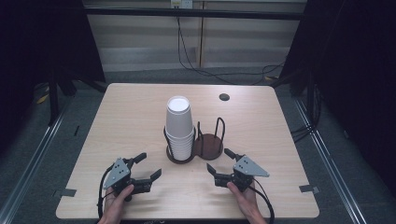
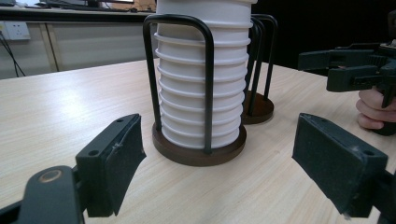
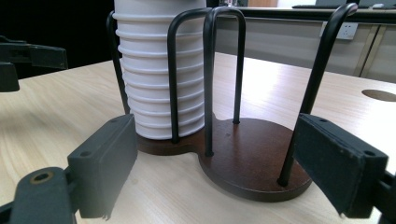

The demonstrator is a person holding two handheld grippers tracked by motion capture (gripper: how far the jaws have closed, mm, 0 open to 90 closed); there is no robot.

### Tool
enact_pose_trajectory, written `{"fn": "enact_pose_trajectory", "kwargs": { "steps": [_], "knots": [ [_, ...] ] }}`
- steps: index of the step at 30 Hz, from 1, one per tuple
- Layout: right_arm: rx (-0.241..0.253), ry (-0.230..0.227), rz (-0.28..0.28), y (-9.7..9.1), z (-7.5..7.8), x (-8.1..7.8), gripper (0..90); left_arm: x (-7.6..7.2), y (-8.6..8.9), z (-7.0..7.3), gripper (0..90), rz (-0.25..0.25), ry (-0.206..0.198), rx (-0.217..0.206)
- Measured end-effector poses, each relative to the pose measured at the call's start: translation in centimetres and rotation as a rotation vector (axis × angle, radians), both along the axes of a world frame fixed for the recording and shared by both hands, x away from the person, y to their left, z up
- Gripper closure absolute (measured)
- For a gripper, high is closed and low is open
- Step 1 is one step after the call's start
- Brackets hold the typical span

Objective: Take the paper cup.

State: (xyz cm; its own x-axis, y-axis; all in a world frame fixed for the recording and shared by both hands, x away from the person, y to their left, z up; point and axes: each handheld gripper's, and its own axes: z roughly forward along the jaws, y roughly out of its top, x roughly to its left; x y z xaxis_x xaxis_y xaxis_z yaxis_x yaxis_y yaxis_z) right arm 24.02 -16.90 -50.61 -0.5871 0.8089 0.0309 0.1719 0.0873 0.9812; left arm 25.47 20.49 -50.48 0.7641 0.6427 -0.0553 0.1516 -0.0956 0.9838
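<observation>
Both grippers rest low over the near half of the table (image 1: 140, 116), one to either side of the cup holder (image 1: 208, 151), so either can reach it directly. Your left gripper (image 1: 148, 166) has its jaws spread wide with nothing between them; your right gripper (image 1: 219, 162) is likewise wide and empty. The stack of white paper cups (image 1: 180, 128) stands upside down in the left bay of the holder, where the black wire loops keep it upright. The right bay is vacant.

The left gripper view shows the nested cup rims (image 2: 201, 93) at close range. The right gripper view shows the bare wooden base (image 3: 252, 158) of the vacant bay. The high view shows both hands and the stack's closed top.
</observation>
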Motion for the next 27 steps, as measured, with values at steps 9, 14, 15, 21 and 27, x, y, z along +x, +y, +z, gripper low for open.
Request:
{"fn": "enact_pose_trajectory", "kwargs": {
  "steps": [9,14,15,21,27],
  "knots": [
    [-0.049,0.073,-0.009,0.4,0.3,0.0,13.7,0.1,0.1,0.0,16.0,-0.005,0.011,-0.017],
    [-0.066,0.114,0.007,0.7,0.6,0.1,15.8,0.1,0.1,0.0,16.0,-0.005,0.015,-0.021],
    [-0.076,0.127,0.016,0.8,0.6,-0.1,15.7,0.2,0.2,0.0,16.0,-0.011,0.009,-0.011],
    [-0.072,0.145,0.057,1.0,1.4,-0.3,18.3,0.1,0.2,0.0,15.9,-0.016,0.019,-0.019],
    [-0.045,0.174,0.114,0.9,2.6,-0.2,21.9,0.0,0.2,0.0,15.9,-0.021,0.008,0.003]
  ]
}}
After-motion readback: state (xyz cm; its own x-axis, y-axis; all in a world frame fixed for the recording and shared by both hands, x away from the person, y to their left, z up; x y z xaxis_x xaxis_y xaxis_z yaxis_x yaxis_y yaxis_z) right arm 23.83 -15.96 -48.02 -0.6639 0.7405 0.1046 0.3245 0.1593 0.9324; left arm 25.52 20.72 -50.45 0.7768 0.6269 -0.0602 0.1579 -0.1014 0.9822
